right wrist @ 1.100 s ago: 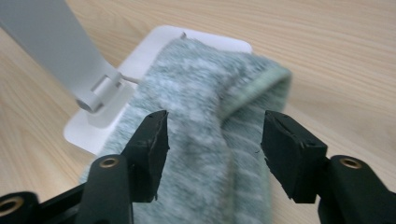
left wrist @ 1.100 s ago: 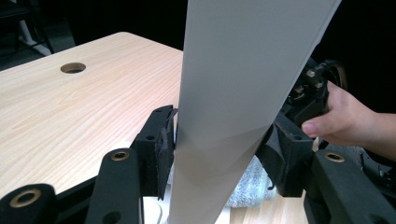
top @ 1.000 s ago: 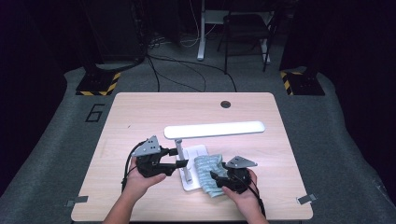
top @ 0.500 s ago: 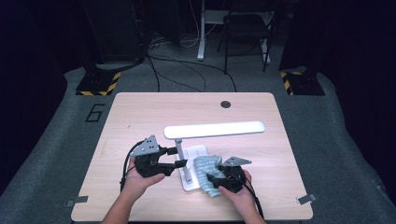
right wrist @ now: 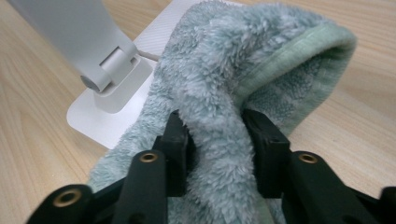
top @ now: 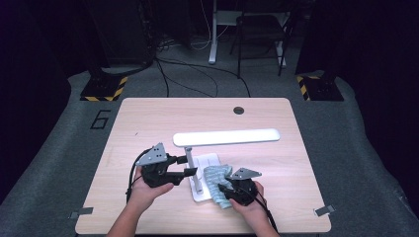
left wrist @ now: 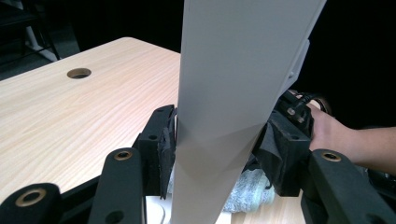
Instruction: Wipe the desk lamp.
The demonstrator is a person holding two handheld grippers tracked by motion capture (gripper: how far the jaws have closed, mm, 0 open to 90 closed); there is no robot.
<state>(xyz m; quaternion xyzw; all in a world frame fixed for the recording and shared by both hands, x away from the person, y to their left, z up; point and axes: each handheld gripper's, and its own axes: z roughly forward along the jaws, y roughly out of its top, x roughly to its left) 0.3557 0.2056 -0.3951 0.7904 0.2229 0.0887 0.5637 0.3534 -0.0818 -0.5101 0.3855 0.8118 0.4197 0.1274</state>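
Where it lies bunched on the lamp base [top: 207, 190], the fluffy pale-green cloth [right wrist: 233, 79] is pinched in the right gripper [right wrist: 215, 140] — jaws just closing; the left gripper [left wrist: 219, 154] clasps the lamp stem [left wrist: 224, 121] — the right gripper view shows the cloth's hemmed edge

A desk lamp [top: 225, 138] stands on the table [top: 148, 118], its base [top: 202, 168] toward the near edge. A cloth [top: 216, 178] lies partly on the base's right side, partly on the table. The left gripper [top: 190, 166] sits left of the lamp's stem, the right gripper [top: 222, 190] at the cloth.
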